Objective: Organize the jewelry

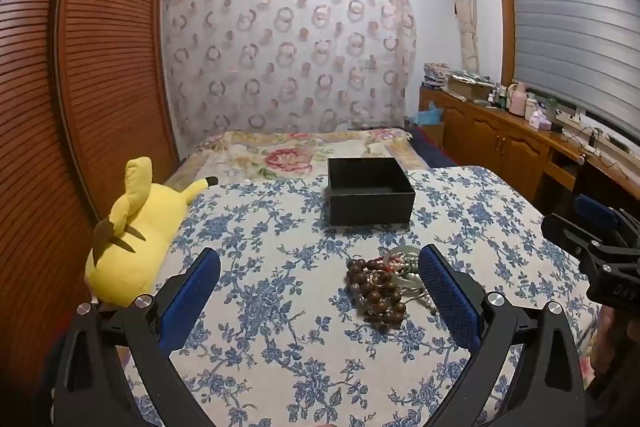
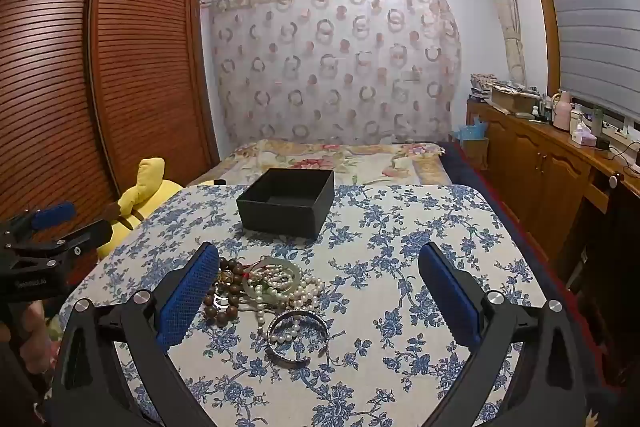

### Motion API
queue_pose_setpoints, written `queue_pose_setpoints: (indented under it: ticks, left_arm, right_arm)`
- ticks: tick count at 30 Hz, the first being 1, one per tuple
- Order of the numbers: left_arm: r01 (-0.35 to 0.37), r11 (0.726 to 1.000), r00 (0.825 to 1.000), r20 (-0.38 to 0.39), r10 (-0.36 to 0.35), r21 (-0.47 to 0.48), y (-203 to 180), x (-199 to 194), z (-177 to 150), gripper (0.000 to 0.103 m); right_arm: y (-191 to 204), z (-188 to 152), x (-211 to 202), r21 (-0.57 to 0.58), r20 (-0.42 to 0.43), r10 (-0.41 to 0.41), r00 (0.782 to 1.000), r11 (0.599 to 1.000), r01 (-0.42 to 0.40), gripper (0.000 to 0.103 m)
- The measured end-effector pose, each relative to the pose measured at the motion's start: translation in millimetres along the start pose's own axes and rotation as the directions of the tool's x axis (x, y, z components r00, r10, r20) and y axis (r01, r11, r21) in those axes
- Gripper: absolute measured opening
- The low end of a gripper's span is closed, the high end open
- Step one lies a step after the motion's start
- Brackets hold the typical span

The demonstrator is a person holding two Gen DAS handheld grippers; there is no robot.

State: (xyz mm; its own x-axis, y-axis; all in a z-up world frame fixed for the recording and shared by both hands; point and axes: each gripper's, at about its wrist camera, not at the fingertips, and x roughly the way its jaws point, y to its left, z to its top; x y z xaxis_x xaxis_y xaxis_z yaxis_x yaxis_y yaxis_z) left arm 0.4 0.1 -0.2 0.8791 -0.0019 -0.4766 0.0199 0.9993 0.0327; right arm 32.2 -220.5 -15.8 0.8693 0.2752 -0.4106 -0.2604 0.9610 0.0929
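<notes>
I hold the left gripper (image 1: 320, 291) and right gripper (image 2: 320, 291) spread wide, both empty. The jewelry pile (image 2: 268, 291) lies tangled on the desk (image 2: 400, 259), near the empty black box (image 2: 286, 203). Risk: lifting one strand drags neighbours off.

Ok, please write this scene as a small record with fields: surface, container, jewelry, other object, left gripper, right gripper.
surface: table with blue floral cloth
container: black box, open top, nothing visible inside, beyond the jewelry
jewelry: one tangled pile on the cloth: brown bead bracelet, pearl strands, pale green bangle, silver bangle
other object: yellow plush toy at the table's left edge
left gripper: open, holding nothing
right gripper: open, holding nothing
</notes>
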Motion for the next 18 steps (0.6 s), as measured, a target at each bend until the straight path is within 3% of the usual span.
queue_pose_setpoints:
  ticks: [18]
  left_arm:
    - [0.006, 1.000, 1.000, 0.008, -0.006, -0.011, -7.0, -4.0, 2.4, 0.096]
  right_arm:
    - [2.0, 0.0, 0.4, -0.013, -0.007, -0.006, 1.000, 1.000, 0.006, 0.101]
